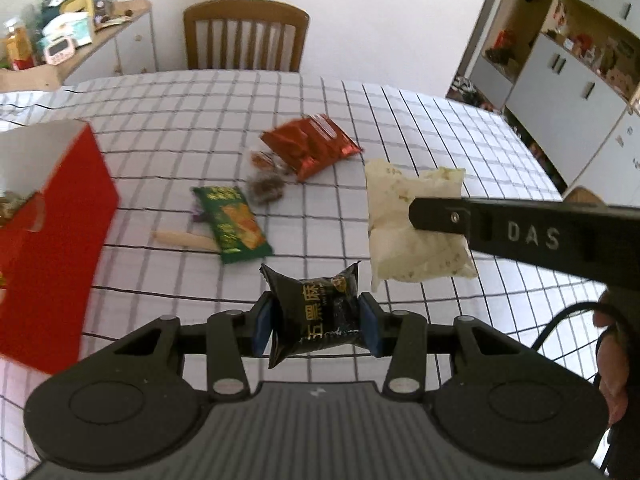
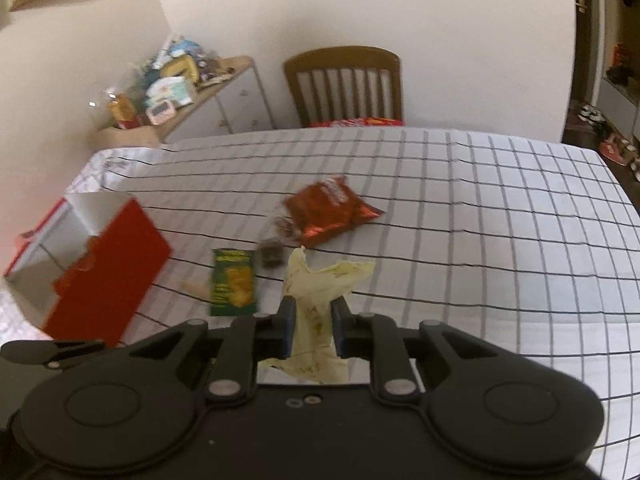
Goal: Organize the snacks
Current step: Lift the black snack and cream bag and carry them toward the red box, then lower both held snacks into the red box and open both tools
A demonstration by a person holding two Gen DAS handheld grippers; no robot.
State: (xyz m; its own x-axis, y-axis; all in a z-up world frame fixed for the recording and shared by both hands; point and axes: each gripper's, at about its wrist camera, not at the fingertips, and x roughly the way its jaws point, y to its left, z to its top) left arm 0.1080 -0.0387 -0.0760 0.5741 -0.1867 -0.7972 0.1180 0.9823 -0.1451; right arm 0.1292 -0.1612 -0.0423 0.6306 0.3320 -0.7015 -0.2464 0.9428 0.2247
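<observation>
Carry both packets left to the open red box (image 1: 52, 216) on the table (image 1: 400, 120) and release above its opening. The left tool (image 1: 316, 326) clamps the black sachet (image 1: 316, 316), long axis upright, crimped end up. The right tool (image 2: 313, 330) is clenched on the cream packet (image 2: 316, 300), held clear of the table, long axis pointing away.

Bright even daylight; soft shadows; fisheye bending at edges; slight motion blur

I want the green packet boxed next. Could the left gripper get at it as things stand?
Probably not yet: the left gripper is shut on the black packet. The green packet itself lies uncovered on the tablecloth.
</observation>
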